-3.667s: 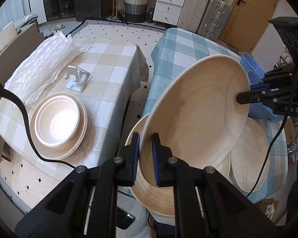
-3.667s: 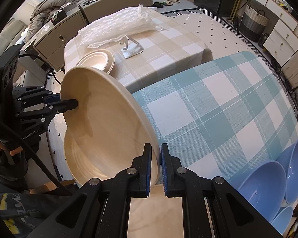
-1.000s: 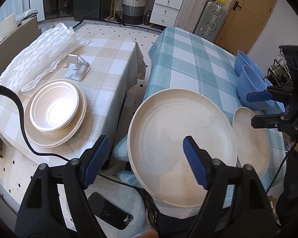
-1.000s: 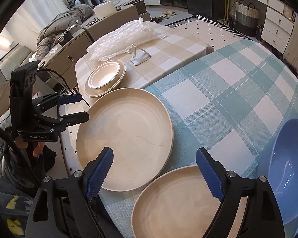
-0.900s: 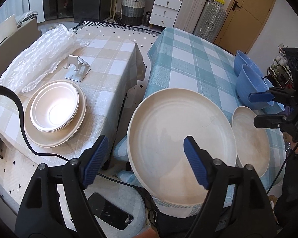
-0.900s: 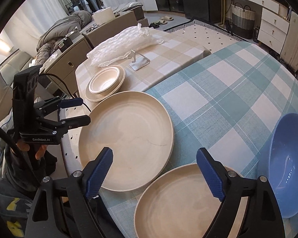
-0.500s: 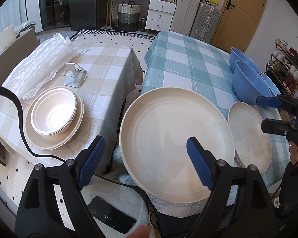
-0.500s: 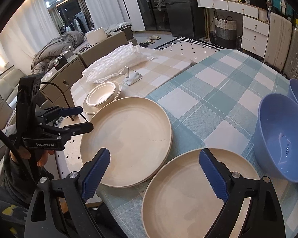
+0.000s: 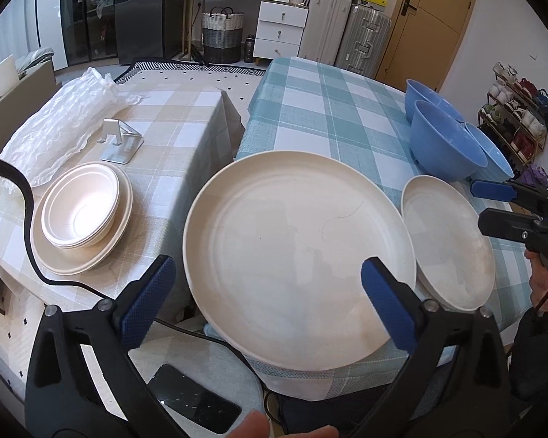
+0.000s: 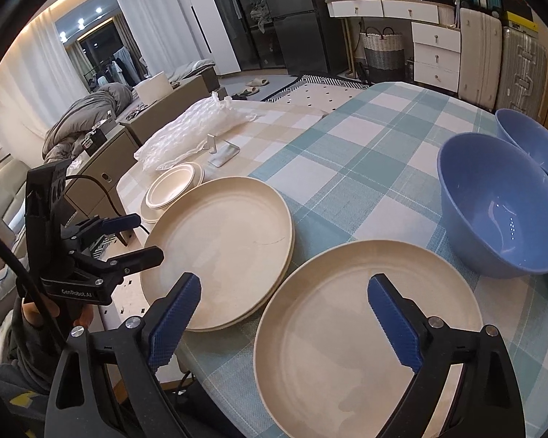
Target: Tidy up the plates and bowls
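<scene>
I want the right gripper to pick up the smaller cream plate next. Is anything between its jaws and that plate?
Nothing visible is. The right gripper hangs open over the smaller cream plate, which lies bare beside the large cream plates and the blue bowl.

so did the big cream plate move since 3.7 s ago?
Yes. The big cream plate was tilted up, pinched at both rims; now it lies flat on the teal checked tablecloth, beside the smaller cream plate, both grippers clear.
</scene>
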